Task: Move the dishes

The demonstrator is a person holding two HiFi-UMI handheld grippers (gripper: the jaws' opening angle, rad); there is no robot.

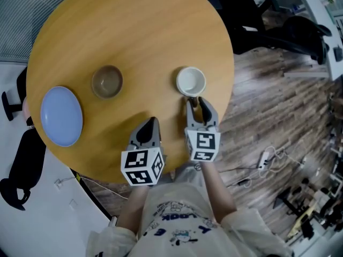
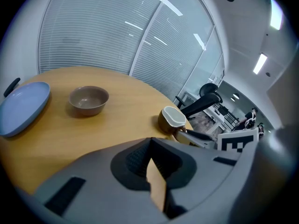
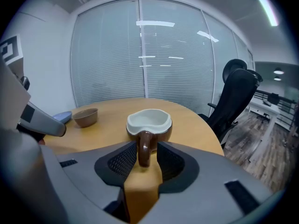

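A brown mug with a white inside [image 1: 191, 81] stands near the right edge of the round wooden table [image 1: 134, 25]. Its handle points toward me and sits between the jaws of my right gripper [image 1: 199, 104], which are closed against it; the right gripper view shows the mug [image 3: 149, 121] with the handle pinched between the pads. A brown bowl [image 1: 107, 81] stands mid-table, and a pale blue plate [image 1: 61, 115] lies at the left edge. My left gripper [image 1: 151, 123] hovers over the near table edge, shut and holding nothing.
Black office chairs [image 1: 289, 28] stand to the right of the table over a wood floor. Cables and a power strip [image 1: 263, 159] lie on the floor at the lower right. Another dark chair [image 1: 21, 165] sits at the left.
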